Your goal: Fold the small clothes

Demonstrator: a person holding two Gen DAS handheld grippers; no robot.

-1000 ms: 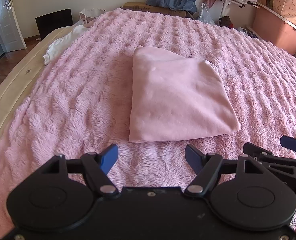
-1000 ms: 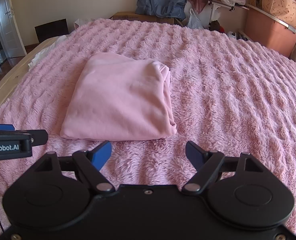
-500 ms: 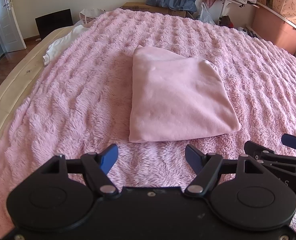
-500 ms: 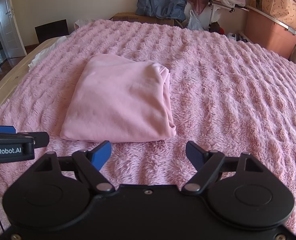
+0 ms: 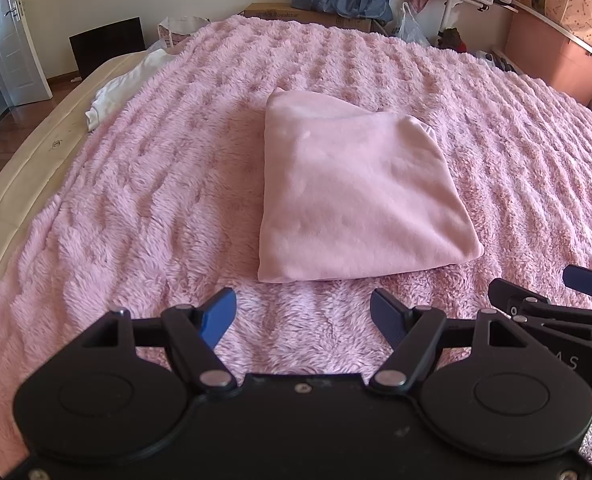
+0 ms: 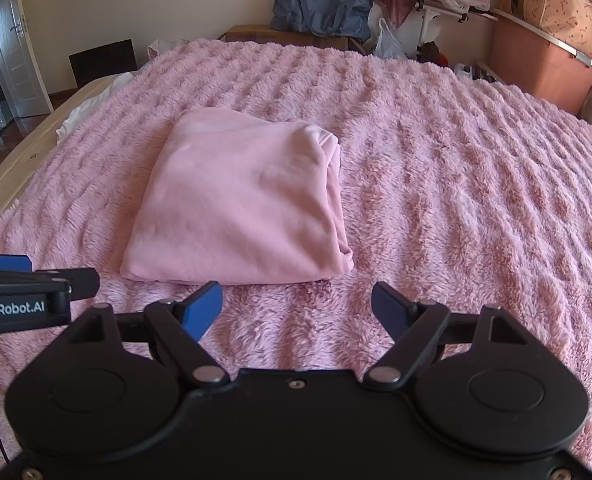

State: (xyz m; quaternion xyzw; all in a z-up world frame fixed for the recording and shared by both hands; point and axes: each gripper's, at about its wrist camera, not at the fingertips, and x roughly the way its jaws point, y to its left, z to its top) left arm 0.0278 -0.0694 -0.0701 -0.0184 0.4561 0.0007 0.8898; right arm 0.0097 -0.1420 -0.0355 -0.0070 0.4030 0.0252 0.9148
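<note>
Nothing shifts since a second ago: garment (image 5: 355,196) lies folded on bed (image 5: 136,208), both grippers' fingers (image 5: 218,314) (image 6: 200,308) released, empty; fold probably finished.

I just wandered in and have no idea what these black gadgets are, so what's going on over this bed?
A person holds two handheld grippers over a bed to fold small clothes. The pink garment already lies folded into a neat packet on the fluffy pink blanket. The left gripper and right gripper both hover just short of it, fingers spread open and empty, touching nothing. A white cloth lies at the bed's far edge.
</note>
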